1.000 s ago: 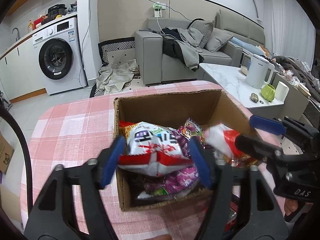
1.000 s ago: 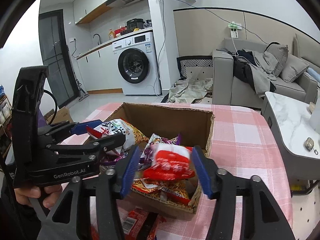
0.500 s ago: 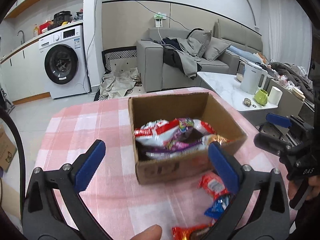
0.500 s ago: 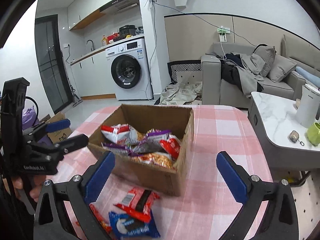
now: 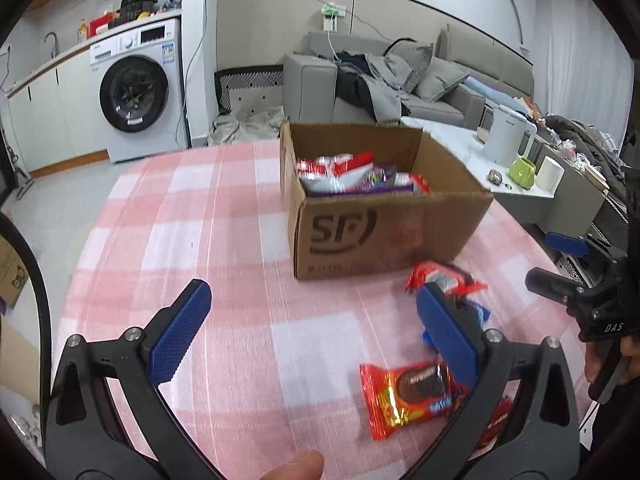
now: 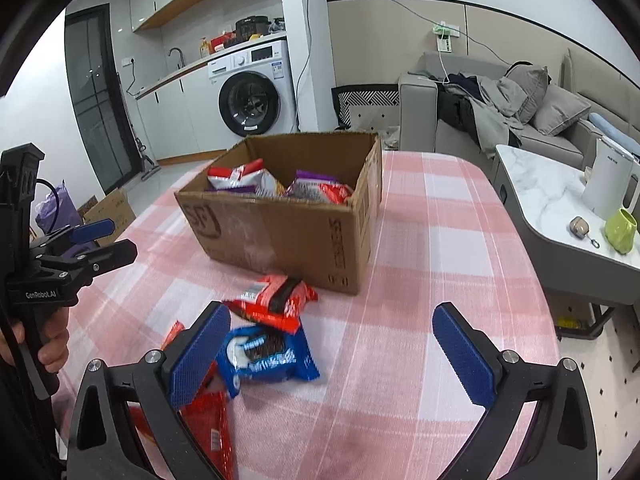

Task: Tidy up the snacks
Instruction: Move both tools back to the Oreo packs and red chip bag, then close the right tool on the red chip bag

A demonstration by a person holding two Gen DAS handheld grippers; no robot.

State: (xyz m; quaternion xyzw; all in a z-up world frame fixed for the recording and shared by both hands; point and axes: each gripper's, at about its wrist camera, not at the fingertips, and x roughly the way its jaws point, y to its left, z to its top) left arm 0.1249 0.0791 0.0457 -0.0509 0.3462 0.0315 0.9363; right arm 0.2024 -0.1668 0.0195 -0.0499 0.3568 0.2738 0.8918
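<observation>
A brown cardboard box point(image 5: 384, 236) point(image 6: 288, 232) stands on the pink checked table and holds several snack packs point(image 5: 352, 176) point(image 6: 276, 184). Loose packs lie in front of it: a red one point(image 6: 276, 296) point(image 5: 440, 280), a blue cookie pack point(image 6: 268, 356), an orange cookie pack point(image 5: 412, 396) and a red pack point(image 6: 212, 424) at the near edge. My left gripper point(image 5: 312, 332) is open and empty, pulled back from the box. My right gripper point(image 6: 332, 356) is open and empty above the table, its left finger over the blue pack.
The pink checked tablecloth point(image 5: 200, 220) covers a round table. A low marble side table point(image 6: 560, 200) with a white kettle point(image 6: 608, 188) and green cup point(image 6: 620, 232) stands to the right. A sofa, washing machine and floor boxes lie beyond.
Both grippers let go of snack packs over the box, opened wide and drew back toward the table's near edge. The loose packs on the table came into view.
</observation>
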